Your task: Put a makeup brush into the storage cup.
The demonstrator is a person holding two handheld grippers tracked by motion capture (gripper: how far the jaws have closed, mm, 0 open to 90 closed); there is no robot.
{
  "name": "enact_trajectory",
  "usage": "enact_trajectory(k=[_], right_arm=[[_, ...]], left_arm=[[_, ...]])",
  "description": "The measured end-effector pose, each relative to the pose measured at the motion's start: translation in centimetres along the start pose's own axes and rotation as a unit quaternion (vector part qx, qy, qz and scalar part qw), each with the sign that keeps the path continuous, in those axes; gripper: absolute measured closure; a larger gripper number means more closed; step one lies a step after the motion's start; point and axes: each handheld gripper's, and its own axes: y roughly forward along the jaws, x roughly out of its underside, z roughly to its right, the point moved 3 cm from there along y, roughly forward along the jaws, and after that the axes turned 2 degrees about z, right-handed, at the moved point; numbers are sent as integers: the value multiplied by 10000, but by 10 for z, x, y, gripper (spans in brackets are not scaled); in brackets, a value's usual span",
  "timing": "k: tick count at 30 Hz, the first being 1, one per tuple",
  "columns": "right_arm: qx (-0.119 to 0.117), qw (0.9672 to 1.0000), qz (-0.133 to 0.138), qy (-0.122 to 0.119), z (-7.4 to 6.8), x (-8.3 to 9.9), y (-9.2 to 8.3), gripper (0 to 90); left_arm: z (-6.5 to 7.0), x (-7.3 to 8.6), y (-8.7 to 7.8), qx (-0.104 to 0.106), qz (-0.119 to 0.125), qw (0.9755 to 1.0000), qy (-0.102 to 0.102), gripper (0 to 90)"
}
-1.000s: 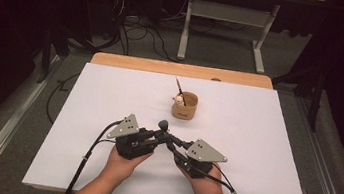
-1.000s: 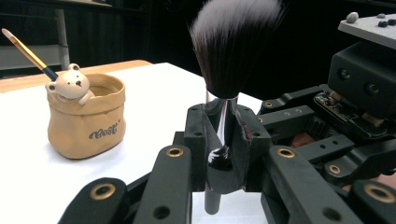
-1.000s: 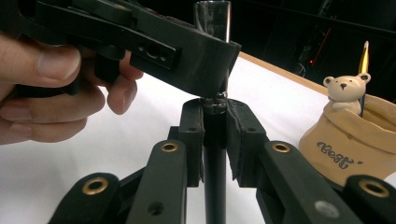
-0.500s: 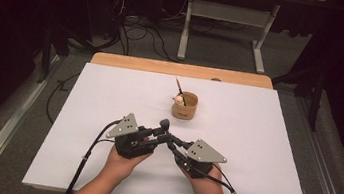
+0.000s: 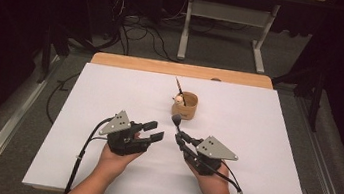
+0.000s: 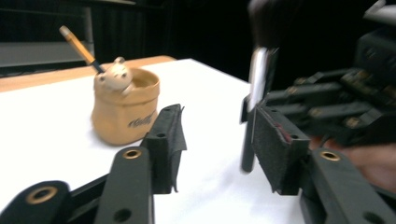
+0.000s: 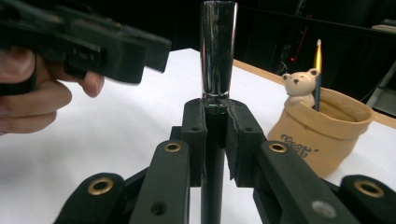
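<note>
Pencil (image 5: pixel 179 86) (upright) in tan pot (image 5: pixel 185 106)

Left gripper (image 5: pixel 151 130) and right gripper (image 5: pixel 178 137): black jaws with brass rivets, grey three-cornered plates with small holes, black trailing cables. Forearms seen unsleeved.

The brush (image 7: pixel 218 56) is cut off at its upper tip by the right gripper view's top edge. Lettering on the tan cup (image 6: pixel 125 112) is blurred and unreadable.

Left tool (image 5: pixel 152 130) agape, right tool (image 5: pixel 179 137) clamped.
</note>
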Motion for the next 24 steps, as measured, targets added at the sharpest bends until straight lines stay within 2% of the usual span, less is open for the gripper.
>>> enact_trajectory(k=[5,8,10,16,22,24], right_arm=[[43,10000,0,0,5,-1,-4,811],[66,10000,1,-37,7,-2,-6,811],[81,9999,20,-67,9,-2,-8,811],[129,9999,32,-32,15,-2,-13,811],[175,9998,-1,39,19,-2,-14,811],[191,9998,-29,45,20,-1,-15,811]], left_arm=[[-6,2,-1,-177,-104,9998,-14,449],[-9,1,-3,-361,-188,9991,90,383],[-13,0,-6,-417,-260,9988,76,359],[-27,1,-26,-778,-538,9951,280,266],[-39,13,-40,-1051,-392,9937,48,171],[-40,13,-41,-1138,-381,9927,139,153]])
